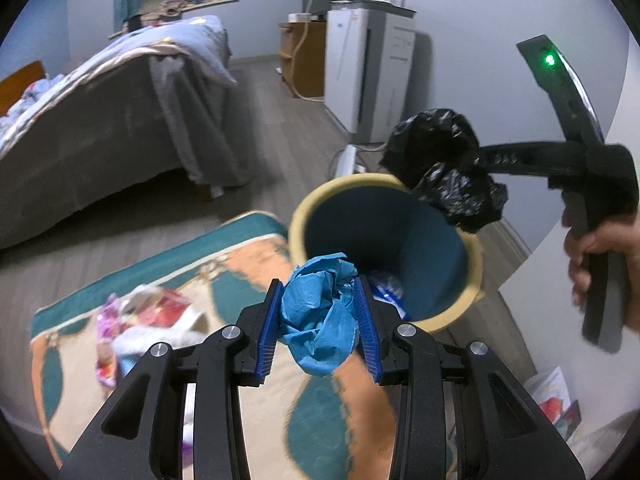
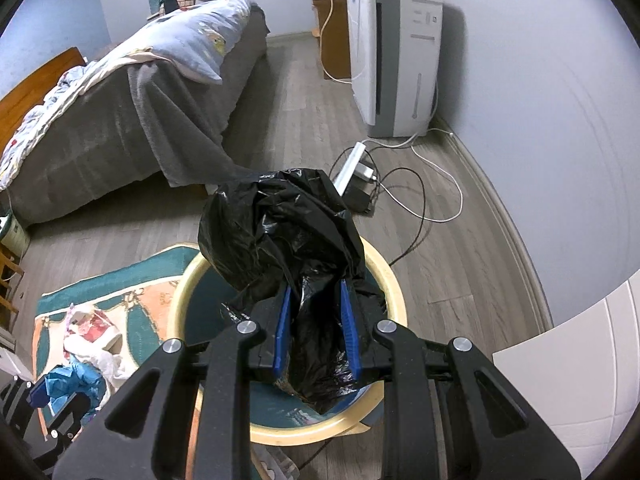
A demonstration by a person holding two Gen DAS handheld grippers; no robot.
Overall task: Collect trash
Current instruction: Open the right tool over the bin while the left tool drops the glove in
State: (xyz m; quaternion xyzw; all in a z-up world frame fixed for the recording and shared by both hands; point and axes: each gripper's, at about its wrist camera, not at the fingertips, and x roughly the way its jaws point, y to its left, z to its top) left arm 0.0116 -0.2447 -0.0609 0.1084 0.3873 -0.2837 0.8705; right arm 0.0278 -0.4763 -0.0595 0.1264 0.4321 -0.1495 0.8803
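Observation:
My left gripper (image 1: pixel 318 312) is shut on a crumpled blue paper wad (image 1: pixel 320 320) and holds it just short of the near rim of the trash bin (image 1: pixel 296 220), a teal bucket with a cream rim. My right gripper (image 2: pixel 316 328) is shut on a crumpled black plastic bag (image 2: pixel 280 232) and holds it above the bin's mouth (image 2: pixel 392 280). In the left wrist view the black bag (image 1: pixel 440 160) hangs over the bin's far rim. More trash, colourful wrappers and white paper (image 1: pixel 140 320), lies on the rug left of the bin; it also shows in the right wrist view (image 2: pixel 92 336).
The bin stands at the edge of a teal and orange rug (image 1: pixel 240 248) on wood flooring. A bed with a grey cover (image 2: pixel 120 120) is to the left. A white appliance (image 2: pixel 396 60) stands by the wall, with a power strip and cables (image 2: pixel 360 168) on the floor behind the bin.

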